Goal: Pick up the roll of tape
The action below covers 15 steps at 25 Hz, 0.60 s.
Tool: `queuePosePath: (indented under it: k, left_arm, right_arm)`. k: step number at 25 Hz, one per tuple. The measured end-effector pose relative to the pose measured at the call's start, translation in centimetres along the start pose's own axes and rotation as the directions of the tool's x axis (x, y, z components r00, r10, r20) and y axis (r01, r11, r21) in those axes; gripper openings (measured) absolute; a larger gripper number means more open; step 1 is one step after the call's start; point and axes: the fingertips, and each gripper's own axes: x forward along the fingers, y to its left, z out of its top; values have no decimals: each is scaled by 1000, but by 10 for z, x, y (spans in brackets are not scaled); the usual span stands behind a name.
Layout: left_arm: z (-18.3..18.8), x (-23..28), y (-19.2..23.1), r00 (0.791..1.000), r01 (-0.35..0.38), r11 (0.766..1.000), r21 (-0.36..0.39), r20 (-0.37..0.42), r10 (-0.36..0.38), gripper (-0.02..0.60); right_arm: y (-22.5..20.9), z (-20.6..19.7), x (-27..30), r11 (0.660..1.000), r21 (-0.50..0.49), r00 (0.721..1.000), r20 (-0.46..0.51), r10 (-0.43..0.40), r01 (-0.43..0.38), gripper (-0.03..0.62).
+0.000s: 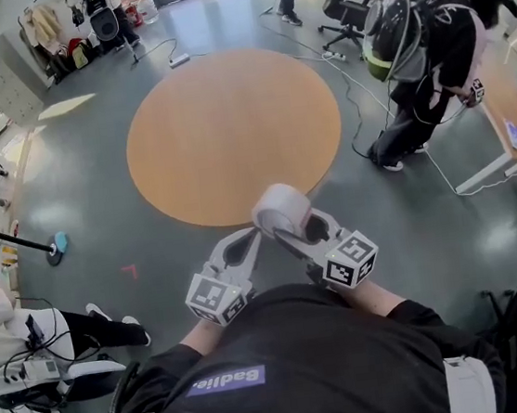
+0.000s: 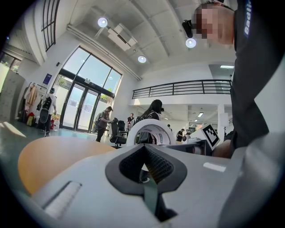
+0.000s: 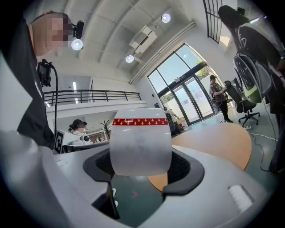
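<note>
The roll of tape (image 1: 282, 209) is whitish and translucent, held in the air in front of my body near the round table's close rim. My right gripper (image 1: 289, 228) is shut on it. In the right gripper view the roll (image 3: 140, 149) fills the space between the jaws, a red band with white arrows along its top edge. My left gripper (image 1: 252, 241) sits just left of the roll, jaws together with nothing between them. In the left gripper view (image 2: 147, 156) the roll (image 2: 151, 130) shows as a white ring just beyond the tips.
A round orange table (image 1: 231, 134) lies ahead on the grey floor. A person with a backpack (image 1: 435, 44) stands at the right beside a desk (image 1: 514, 113). Office chairs (image 1: 351, 7) stand at the back, people sit at the left (image 1: 31, 336), and a cable (image 1: 357, 95) runs along the floor.
</note>
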Motion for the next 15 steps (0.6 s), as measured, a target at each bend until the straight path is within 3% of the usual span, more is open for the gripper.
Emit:
queuePosePath:
  k: [15]
  left_arm:
    - [-3, -4, -1, 1000, -5, 1000, -7, -4, 5, 15]
  right_arm:
    - [1, -6, 1, 1000, 20, 1000, -14, 1, -1, 304]
